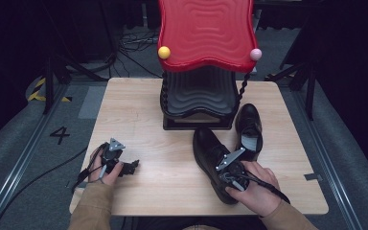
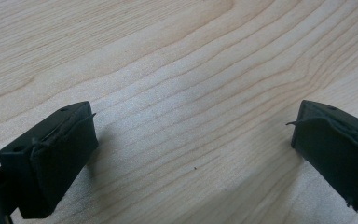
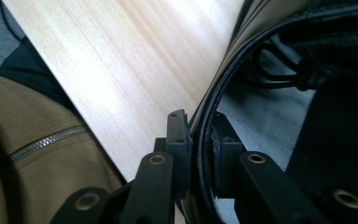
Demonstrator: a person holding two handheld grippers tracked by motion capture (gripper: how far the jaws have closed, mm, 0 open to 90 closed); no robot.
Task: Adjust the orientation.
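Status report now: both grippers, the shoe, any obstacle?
Left gripper open over bare table. Right gripper jaws astride near shoe collar. Second shoe beside rack.

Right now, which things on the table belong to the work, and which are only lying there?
In use:
- near shoe, its collar between the right gripper jaws
- second shoe beside it

Idle:
- red and black stand
- left gripper, open over bare table

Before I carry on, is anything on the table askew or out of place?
The two black shoes don't sit as a neat pair. The near shoe lies slanted, its heel end past the table's front edge, with the right tool straddling its collar. The far shoe stands straighter beside the red-topped rack. No damage or spill shows.
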